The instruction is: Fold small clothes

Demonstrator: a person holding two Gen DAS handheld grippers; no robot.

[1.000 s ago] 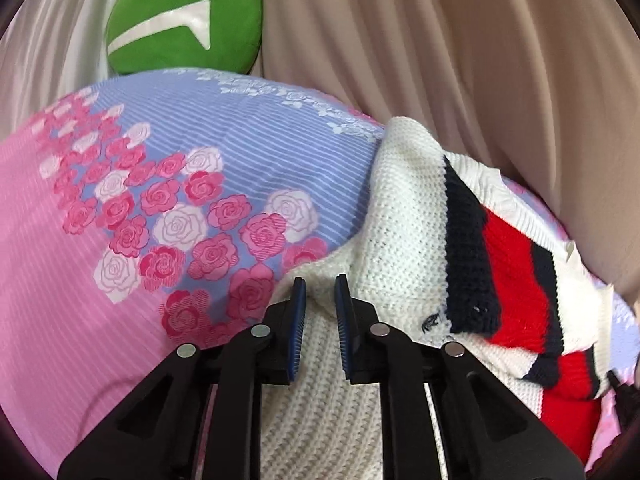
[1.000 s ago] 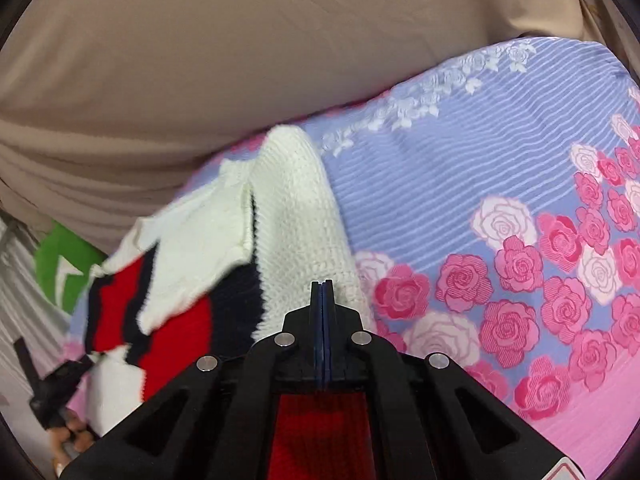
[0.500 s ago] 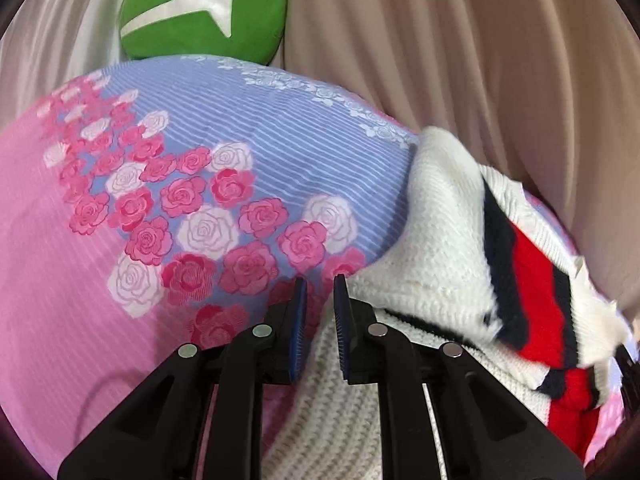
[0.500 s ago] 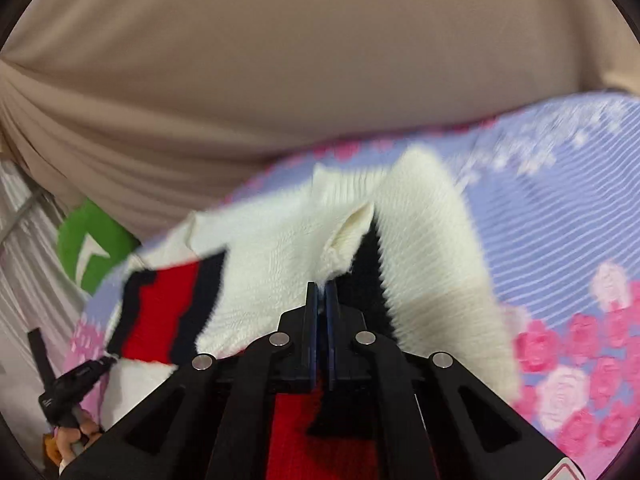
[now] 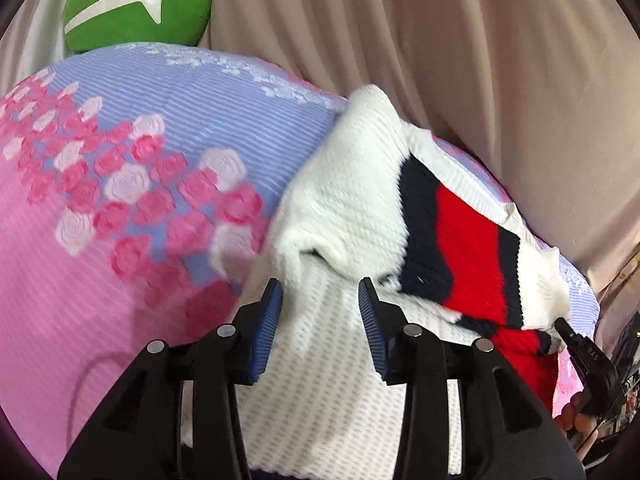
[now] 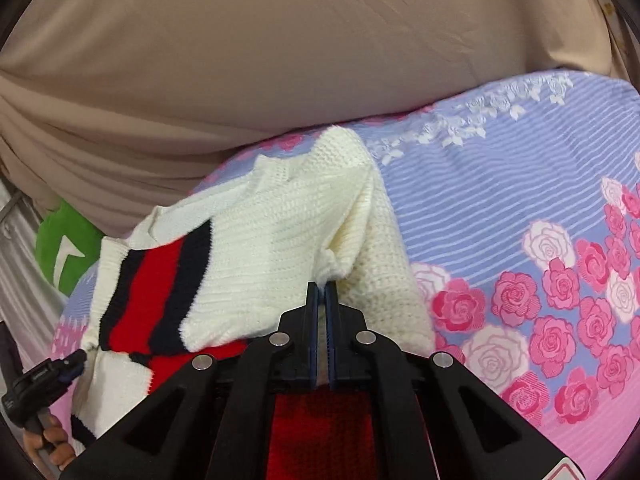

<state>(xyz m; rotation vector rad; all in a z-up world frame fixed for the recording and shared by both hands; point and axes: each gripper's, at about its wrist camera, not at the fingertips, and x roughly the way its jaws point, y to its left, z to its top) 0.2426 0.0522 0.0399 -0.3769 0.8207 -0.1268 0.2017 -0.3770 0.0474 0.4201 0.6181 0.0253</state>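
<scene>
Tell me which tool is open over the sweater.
The left tool: its blue pads stand apart over the sweater, while the right tool pinches it.

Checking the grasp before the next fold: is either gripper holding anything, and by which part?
The right gripper pinches a bunched white fold of the white knit sweater with red and navy stripes. The left gripper is open, holding nothing.

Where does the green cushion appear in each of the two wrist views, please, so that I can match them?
Left wrist: the green cushion is at the top left, behind the bedspread.
Right wrist: the green cushion is at the left edge, partly hidden behind the sweater.
Shared landmark: the sweater's red stripe, edged in navy, shows in both views.
</scene>
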